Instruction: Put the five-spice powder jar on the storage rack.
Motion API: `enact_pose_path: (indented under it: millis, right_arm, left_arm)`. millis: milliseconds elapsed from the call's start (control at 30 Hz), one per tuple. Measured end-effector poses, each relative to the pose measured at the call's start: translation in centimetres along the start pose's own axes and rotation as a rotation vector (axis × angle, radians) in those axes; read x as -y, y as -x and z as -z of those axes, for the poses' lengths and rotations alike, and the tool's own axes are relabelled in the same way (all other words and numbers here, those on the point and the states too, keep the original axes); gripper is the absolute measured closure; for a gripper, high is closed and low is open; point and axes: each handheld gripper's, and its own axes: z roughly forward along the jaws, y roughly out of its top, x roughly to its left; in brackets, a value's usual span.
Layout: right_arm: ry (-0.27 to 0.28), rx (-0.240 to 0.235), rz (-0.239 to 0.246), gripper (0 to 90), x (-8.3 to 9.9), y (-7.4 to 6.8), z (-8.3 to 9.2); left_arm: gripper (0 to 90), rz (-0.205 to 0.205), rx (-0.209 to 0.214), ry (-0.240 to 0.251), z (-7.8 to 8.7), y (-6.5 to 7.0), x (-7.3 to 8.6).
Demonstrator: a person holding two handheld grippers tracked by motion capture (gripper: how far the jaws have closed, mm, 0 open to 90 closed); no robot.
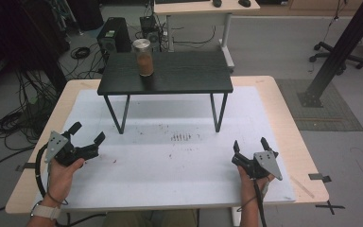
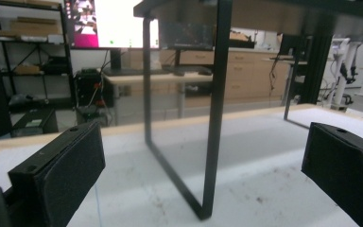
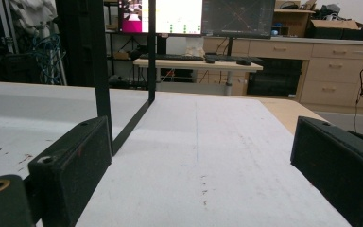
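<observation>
The jar (image 1: 143, 57) stands upright on the small black stand (image 1: 179, 80), toward that stand's far left part, well apart from both tools. It appears to be clear glass with a metal screw lid and a brown, powdery fill reaching roughly two thirds of its height. Judged from this, it is rigid, moderately heavy for its size, smooth-walled and liable to slip; it would break if dropped from the raised surface. The best hold is judged to be across the straight body below the lid, jaws level, with the lid reserved for the other tool should unscrewing be required. The left tool (image 1: 88, 133) rests low over the white sheet on the bench (image 1: 264, 82) at near left, jaws spread wide and empty. The right tool (image 1: 250, 144) sits at near right, jaws likewise wide and empty. Brown specks mark the sheet (image 1: 184, 137) near the stand's front.
</observation>
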Motion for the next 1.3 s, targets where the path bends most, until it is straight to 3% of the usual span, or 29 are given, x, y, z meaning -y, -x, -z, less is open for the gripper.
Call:
enact_pose_path:
  millis: [300,633,867,1100,1300]
  right_arm:
    - [0.002,-0.002,0.001,6.2,0.0,0.0,0.0]
    - [0.003,-0.001,0.005,6.1,0.0,0.0,0.0]
    - [0.001,-0.001,0.005,6.1,0.0,0.0,0.0]
    - [0.001,0.000,0.008,6.1,0.0,0.0,0.0]
    - [0.000,0.002,0.011,6.1,0.0,-0.1,0.0]
  left_arm:
    - [1.6,-0.002,-0.034,-0.070,0.2,-0.1,2.8]
    - [2.0,-0.019,-0.030,-0.092,0.6,0.0,4.3]
    - [2.4,-0.005,-0.036,-0.060,0.8,-0.1,4.5]
    - [1.3,-0.038,-0.046,-0.021,1.1,0.2,4.7]
    - [1.1,-0.043,-0.055,-0.006,1.2,0.3,4.7]
